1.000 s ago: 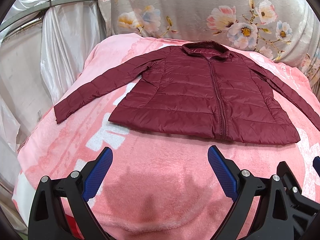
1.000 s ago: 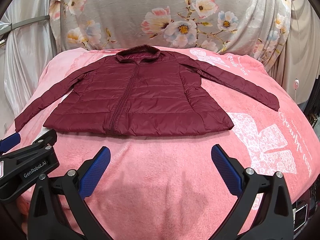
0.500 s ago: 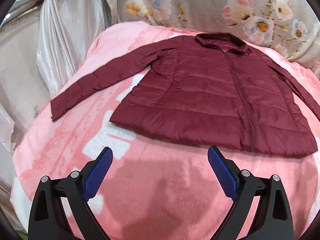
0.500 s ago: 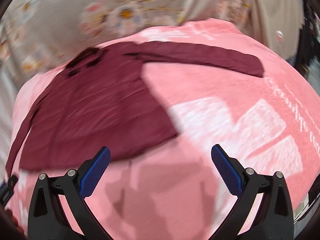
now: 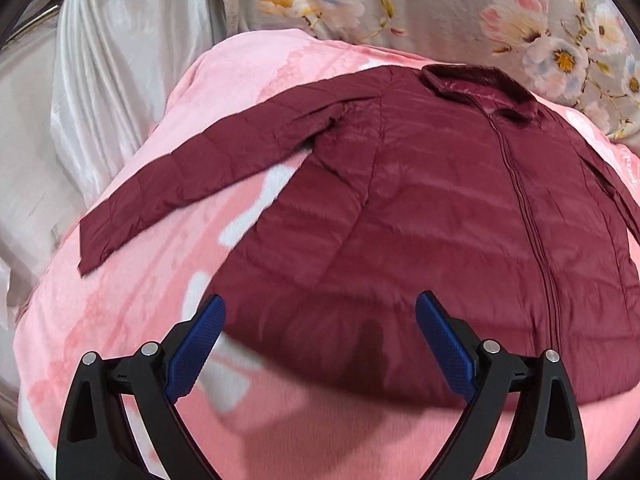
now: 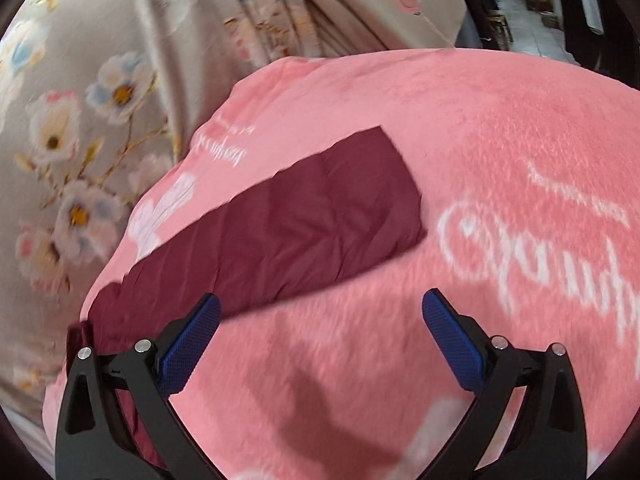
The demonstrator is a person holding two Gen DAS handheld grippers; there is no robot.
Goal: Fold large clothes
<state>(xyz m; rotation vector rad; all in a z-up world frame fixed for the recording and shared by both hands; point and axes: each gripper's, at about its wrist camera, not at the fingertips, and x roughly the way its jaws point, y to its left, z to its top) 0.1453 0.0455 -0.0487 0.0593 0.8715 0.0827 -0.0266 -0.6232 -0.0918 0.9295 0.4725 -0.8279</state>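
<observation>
a: jacket (image 5: 420, 216) lies flat, zipped, on the pink blanket (image 5: 132, 300), filling the middle of the left view. nothing folded yet, i'd say.

b: agreed. left gripper (image 5: 318, 340) hovers by the hem at lower centre, fingers wide apart, empty. right gripper (image 6: 320, 338), fingers spread too, nears the sleeve (image 6: 280, 232).

a: next needs a pinch on that cuff, probably.

b: only the right view shows the cuff at centre; only the left shows the collar (image 5: 480, 84), upper right.

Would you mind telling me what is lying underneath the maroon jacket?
The jacket lies spread flat on a pink blanket with white lettering, and its sleeve rests on the same blanket. Whatever the blanket covers, and any print beneath the jacket, is hidden.
</observation>
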